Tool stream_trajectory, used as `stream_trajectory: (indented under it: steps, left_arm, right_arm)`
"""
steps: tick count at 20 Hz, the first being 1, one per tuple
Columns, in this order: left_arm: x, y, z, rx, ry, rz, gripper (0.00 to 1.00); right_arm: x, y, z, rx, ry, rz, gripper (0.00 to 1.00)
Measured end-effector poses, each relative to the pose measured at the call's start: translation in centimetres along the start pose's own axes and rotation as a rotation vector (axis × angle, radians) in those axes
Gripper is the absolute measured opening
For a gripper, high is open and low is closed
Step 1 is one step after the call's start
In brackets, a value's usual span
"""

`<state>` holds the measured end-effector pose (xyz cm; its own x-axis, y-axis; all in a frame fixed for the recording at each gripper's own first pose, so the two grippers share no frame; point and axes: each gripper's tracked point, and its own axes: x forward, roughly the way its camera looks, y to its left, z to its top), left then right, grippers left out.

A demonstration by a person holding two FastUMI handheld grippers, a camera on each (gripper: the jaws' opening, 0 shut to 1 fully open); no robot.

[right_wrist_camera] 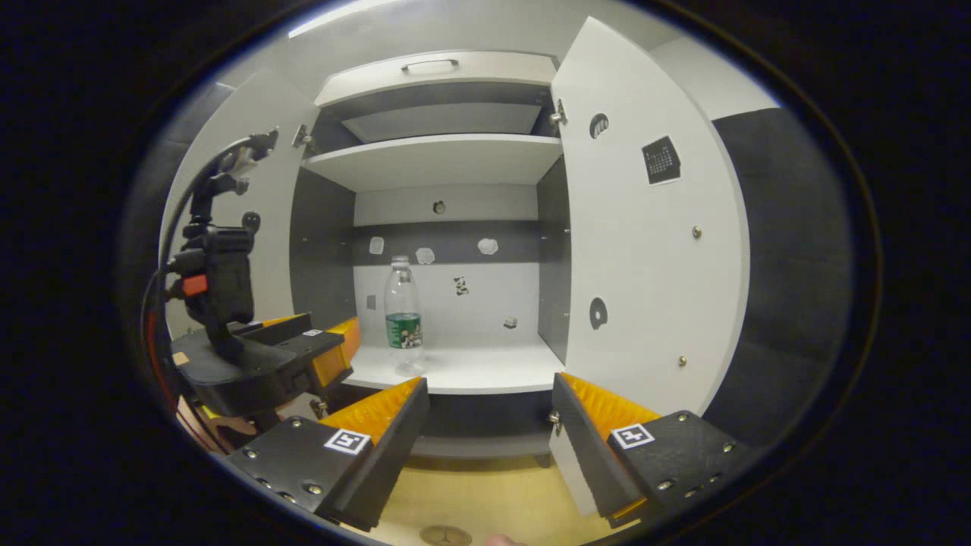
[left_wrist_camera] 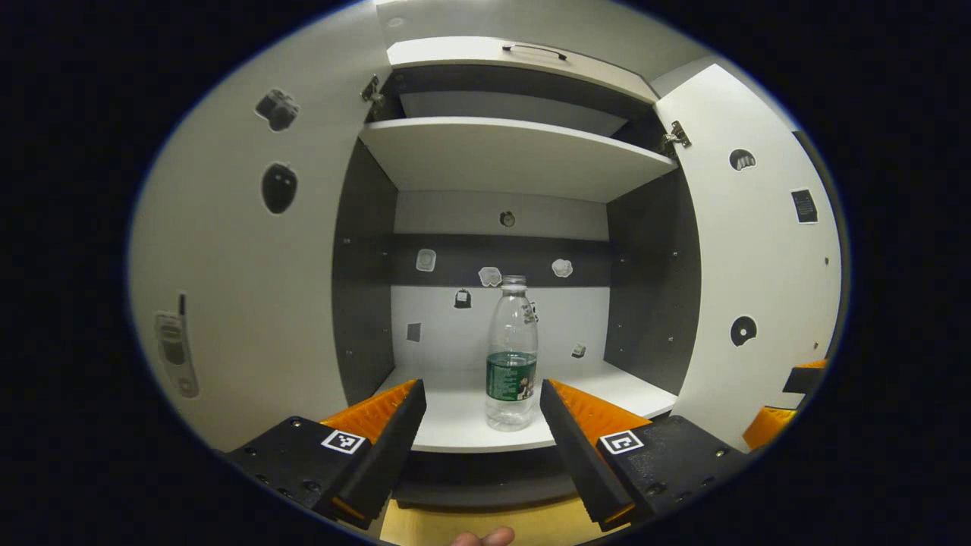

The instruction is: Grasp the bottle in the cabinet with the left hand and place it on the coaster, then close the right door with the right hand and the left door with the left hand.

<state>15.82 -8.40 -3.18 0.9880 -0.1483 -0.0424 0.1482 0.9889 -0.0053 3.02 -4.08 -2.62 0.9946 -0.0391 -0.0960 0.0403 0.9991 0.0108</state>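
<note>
Left gripper (left_wrist_camera: 482,425) gapes before the bottle (left_wrist_camera: 512,356); right gripper (right_wrist_camera: 489,425) is open too.
The clear plastic bottle looks near-empty, so probably light and squashy; grip the labelled middle gently.

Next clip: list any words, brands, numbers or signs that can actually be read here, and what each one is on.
None can be read.
Bottle label: green with print, too small and blurred.
Right door dark sticker: looks like a calendar grid in the right gripper view, digits unreadable.
Left door phone sticker: keypad too blurred.
Square markers on the left hand-held gripper: patterns, no text.
</note>
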Motion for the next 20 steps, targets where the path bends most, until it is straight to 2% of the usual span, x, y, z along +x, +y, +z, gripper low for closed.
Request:
stream_trajectory:
  steps: [9,10,12,14,17,19,20]
  left_arm:
    - [8.2,-2.1,-1.3,-0.025,0.031,-0.058,0.96]
    - [8.8,-2.1,-1.2,-0.027,0.029,-0.059,0.96]
    - [10.1,-2.2,-1.1,-0.024,0.022,-0.058,1.00]
    - [11.6,-2.2,-1.0,-0.018,0.020,-0.059,0.96]
    - [13.4,-2.2,-0.8,-0.025,0.019,-0.056,0.96]
    - [14.5,-2.3,-0.7,-0.029,0.023,-0.058,0.96]
    - [14.8,-2.1,-1.0,-0.024,0.034,-0.055,0.96]
  right_arm:
    - [1.2,-2.8,-0.6,-0.012,0.046,-0.083,1.00]
    - [1.3,-3.0,-0.8,-0.011,0.053,-0.088,0.96]
    - [1.6,-3.3,-1.0,-0.010,0.064,-0.098,0.96]
    - [1.7,-3.5,-1.1,-0.014,0.067,-0.108,1.00]
    - [1.7,-3.6,-1.3,-0.022,0.076,-0.114,1.00]
    - [1.7,-3.9,-1.5,-0.025,0.083,-0.120,0.96]
    - [1.6,-4.0,-1.7,-0.027,0.087,-0.122,1.00]
